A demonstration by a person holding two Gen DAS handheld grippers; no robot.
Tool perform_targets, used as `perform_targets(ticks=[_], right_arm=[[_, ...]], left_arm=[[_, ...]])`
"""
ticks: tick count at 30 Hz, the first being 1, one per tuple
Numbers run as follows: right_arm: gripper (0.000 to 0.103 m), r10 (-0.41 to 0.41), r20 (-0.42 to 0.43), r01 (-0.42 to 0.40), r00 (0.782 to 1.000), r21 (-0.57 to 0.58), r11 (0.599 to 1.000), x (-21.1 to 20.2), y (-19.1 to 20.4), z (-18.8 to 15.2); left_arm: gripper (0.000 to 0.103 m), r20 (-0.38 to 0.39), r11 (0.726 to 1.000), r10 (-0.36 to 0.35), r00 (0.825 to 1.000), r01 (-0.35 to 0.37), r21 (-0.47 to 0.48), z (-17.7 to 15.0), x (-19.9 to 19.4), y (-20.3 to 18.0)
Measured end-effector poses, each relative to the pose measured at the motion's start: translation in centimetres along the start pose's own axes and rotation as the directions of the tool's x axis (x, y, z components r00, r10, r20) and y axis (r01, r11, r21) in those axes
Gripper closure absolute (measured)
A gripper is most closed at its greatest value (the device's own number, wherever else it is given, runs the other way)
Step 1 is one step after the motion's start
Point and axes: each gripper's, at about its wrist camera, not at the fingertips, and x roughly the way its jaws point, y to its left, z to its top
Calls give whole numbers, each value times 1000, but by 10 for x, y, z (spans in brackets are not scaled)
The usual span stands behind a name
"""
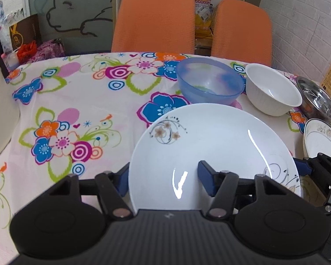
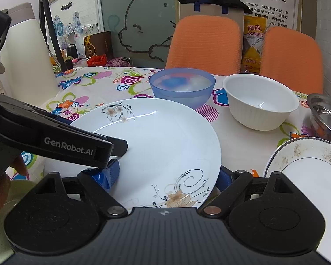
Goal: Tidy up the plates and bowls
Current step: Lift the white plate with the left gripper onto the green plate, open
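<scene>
on the floral tablecloth [image 1: 81, 92] | left gripper [image 1: 165, 177] clamps round white flower-print plate's [image 1: 209, 137] rim | right gripper [image 2: 167, 177] spread wide astride that plate, pads not pressing

Table under a floral cloth [image 1: 81, 92]. Large white plate with flower print [image 1: 209, 137] lies between both tongs, its near rim at the jaws. Beyond it, away from the tongs: blue translucent bowl [image 1: 209, 81], white ribbed bowl [image 1: 273, 90] just to its right, apart. Steel bowl [image 1: 317, 101] farther right. Gold-rimmed plate [image 2: 306, 167] beside the right tong's outer finger.
</scene>
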Motion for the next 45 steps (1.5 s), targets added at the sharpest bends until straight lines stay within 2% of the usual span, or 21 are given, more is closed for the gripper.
perform_targets(ticks=[2,6,16,24,30,38,45], right_arm=[[28,-3,-5,3,1000,13,1000,1,0,2],[30,43,-8,-42,999,79,996,2,-10,9],[30,33,61,-38,998,81,996,-28,4,17],[30,17,102,-22,995,52,998,-76,25,8],[29,13,130,-20,991,55,998,-112,40,-10],[29,46,104,-54,994,81,995,-130,62,-45],[29,89,57,-94,994,106,990,-122,78,-67]], left_arm=[[45,1,1000,7,1000,-7,-4,3,-2,0],[45,36,1000,8,999,-8,-1,8,-13,-2],[45,88,1000,1,996,0,-7,-1,-61,-3],[45,138,1000,-17,990,19,-14,-34,-117,-11],[45,133,999,-16,991,20,-31,-72,-142,-11],[49,89,998,4,996,2,-70,-122,-149,2],[49,54,995,9,999,-4,-96,-141,-140,17]])
